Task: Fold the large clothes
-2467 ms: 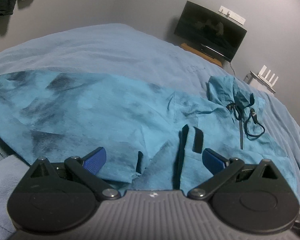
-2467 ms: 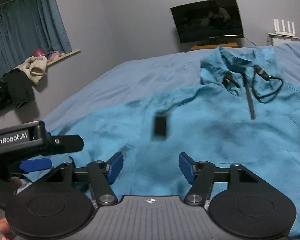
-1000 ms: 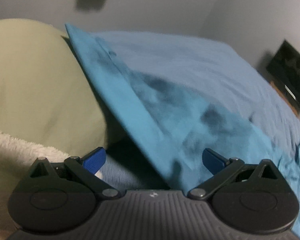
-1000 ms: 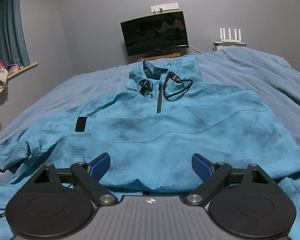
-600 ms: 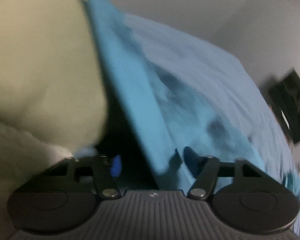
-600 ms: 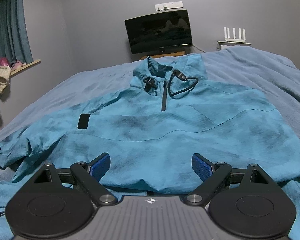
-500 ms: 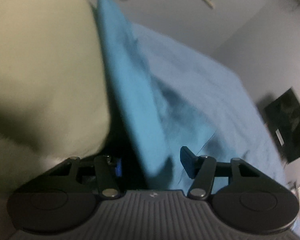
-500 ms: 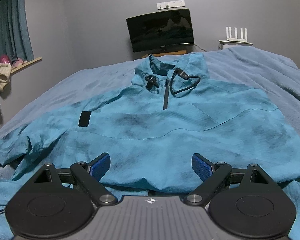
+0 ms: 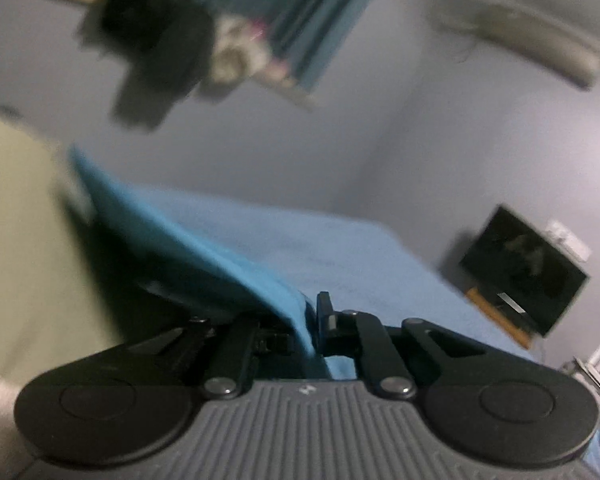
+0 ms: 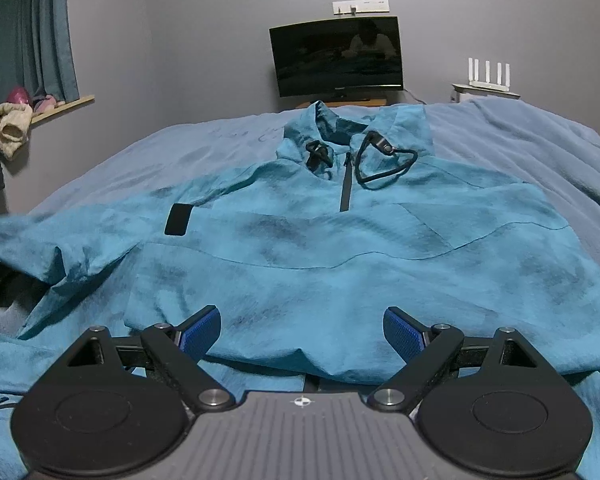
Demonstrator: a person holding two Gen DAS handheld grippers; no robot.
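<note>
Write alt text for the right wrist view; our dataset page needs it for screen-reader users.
A teal pullover jacket lies spread front-up on a blue-covered bed, collar toward a dark TV. The right gripper hovers open at its near hem.

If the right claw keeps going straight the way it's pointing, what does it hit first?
Most likely the teal jacket spread on the bed: its hem lies just ahead of the open right claw, though exact depth is unclear.

Right gripper [image 10: 302,330]: grey ribbed body at six o'clock with a small crosshair mark, two round black discs at seven and five, black linkage arms on silver screws, ribbed blue fingertips [image 10: 404,336]. Left gripper [image 9: 314,322]: same grey ribbing, black discs, silver screws, a small white logo at centre.
</note>
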